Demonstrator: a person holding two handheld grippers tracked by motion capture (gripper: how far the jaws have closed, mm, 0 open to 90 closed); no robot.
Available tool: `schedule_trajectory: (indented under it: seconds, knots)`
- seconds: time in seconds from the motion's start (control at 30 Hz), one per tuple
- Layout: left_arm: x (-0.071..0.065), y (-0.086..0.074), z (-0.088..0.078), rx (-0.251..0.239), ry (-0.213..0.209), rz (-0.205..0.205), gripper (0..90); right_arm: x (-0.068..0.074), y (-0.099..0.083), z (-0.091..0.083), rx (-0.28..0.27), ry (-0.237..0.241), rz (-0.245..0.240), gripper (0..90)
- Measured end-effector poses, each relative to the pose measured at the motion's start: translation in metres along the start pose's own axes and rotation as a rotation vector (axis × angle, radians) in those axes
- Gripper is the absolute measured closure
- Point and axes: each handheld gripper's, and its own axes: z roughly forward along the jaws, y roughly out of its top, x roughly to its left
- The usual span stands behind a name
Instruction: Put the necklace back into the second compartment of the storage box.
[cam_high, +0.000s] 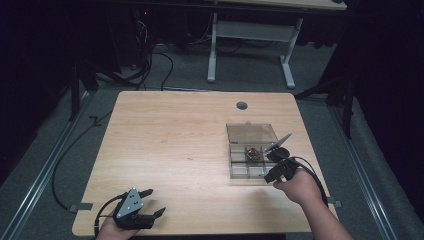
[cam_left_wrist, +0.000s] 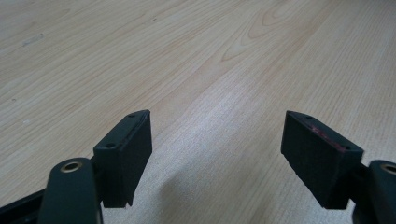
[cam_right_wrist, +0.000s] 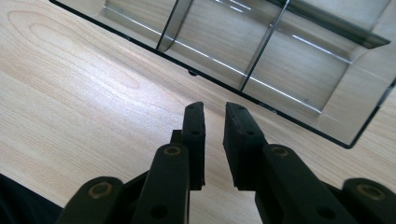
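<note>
High view: a clear box (cam_high: 252, 150) with small compartments sits on the right half of the light wooden tabletop (cam_high: 175, 145), its lid (cam_high: 251, 133) swung open and lying flat on the far side. A small brown thing (cam_high: 253, 153) lies in one of the box's middle compartments; what it is cannot be told. The right tongs (cam_high: 270, 178) hover just beside the box's near right corner, held by the right hand (cam_high: 296, 186), and a thin grey plate (cam_high: 278, 142) juts up from them over the box's right edge. A round hole (cam_high: 242, 105) marks the tabletop beyond the box. The left tongs (cam_high: 153, 202) rest well away from the box, at the near left edge of the tabletop, with a grey three-cornered plate (cam_high: 131, 201) on top and the left hand (cam_high: 111, 231) behind them; their jaws stand wide apart. Left gripper view: the left tongs (cam_left_wrist: 217, 140) gape over bare wood (cam_left_wrist: 196, 60), nothing between the two black pads (cam_left_wrist: 322, 156). Right gripper view: the right tongs (cam_right_wrist: 215, 119) are nearly together, a narrow slit left between the jaws and nothing held in it, and their tips point at the box's (cam_right_wrist: 261, 51) near wall. Dividers (cam_right_wrist: 264, 46) split the box's front row into compartments.
</note>
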Motion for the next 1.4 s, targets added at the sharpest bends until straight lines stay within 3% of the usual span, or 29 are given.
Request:
schedule_trajectory:
  seconds: [0.3, 0.4, 0.43, 0.47, 0.5, 0.53, 0.7, 0.73, 0.77, 0.9, 1.0, 1.07, 1.17, 1.23, 1.4]
  knots:
    - [0.000, 0.000, 0.000, -0.002, -0.003, 0.003, 25.1, 0.002, -0.010, 0.006, -0.084, 0.025, -0.009, 69.2]
    - [0.000, 0.000, 0.000, -0.002, -0.003, 0.003, 25.1, 0.002, -0.020, 0.012, -0.165, 0.040, -0.002, 65.7]
    - [0.000, 0.000, 0.000, -0.002, -0.003, 0.003, 25.1, 0.002, -0.020, 0.012, -0.165, 0.040, -0.002, 65.7]
    - [0.000, 0.000, 0.000, -0.001, -0.002, 0.003, 25.1, 0.003, -0.026, 0.016, -0.210, 0.050, -0.003, 62.6]
    - [0.000, 0.000, 0.000, -0.001, -0.002, 0.003, 25.1, 0.003, -0.026, 0.016, -0.210, 0.050, -0.003, 62.6]
    - [0.000, 0.000, 0.000, -0.003, 0.000, 0.000, 25.1, 0.004, -0.032, 0.021, -0.259, 0.057, -0.014, 59.2]
    - [0.002, 0.000, -0.001, -0.014, 0.000, -0.017, 25.0, 0.008, -0.048, 0.031, -0.401, 0.066, -0.035, 55.5]
    - [0.002, 0.000, -0.001, -0.014, 0.000, -0.017, 25.0, 0.008, -0.048, 0.031, -0.401, 0.066, -0.035, 55.5]
    - [0.002, -0.001, -0.001, -0.018, 0.001, -0.021, 24.9, 0.009, -0.056, 0.035, -0.487, 0.070, -0.051, 55.3]
    - [0.002, -0.001, -0.001, -0.027, 0.013, -0.029, 24.9, 0.011, -0.072, 0.045, -0.639, 0.080, -0.060, 55.5]
    - [0.001, -0.001, -0.002, -0.038, 0.025, -0.032, 25.0, 0.015, -0.088, 0.055, -0.779, 0.041, -0.072, 55.4]
    - [0.001, -0.001, -0.002, -0.037, 0.027, -0.032, 24.6, 0.017, -0.098, 0.062, -0.841, 0.016, -0.070, 54.7]
    - [0.001, -0.001, -0.001, -0.040, 0.032, -0.032, 24.4, 0.018, -0.105, 0.069, -0.882, -0.014, -0.045, 51.8]
    - [0.001, 0.000, -0.001, -0.037, 0.034, -0.033, 24.2, 0.019, -0.106, 0.068, -0.895, -0.020, -0.057, 51.5]
    - [0.002, 0.000, 0.000, -0.041, 0.061, -0.048, 24.0, 0.025, -0.103, 0.070, -0.875, -0.051, -0.090, 48.3]
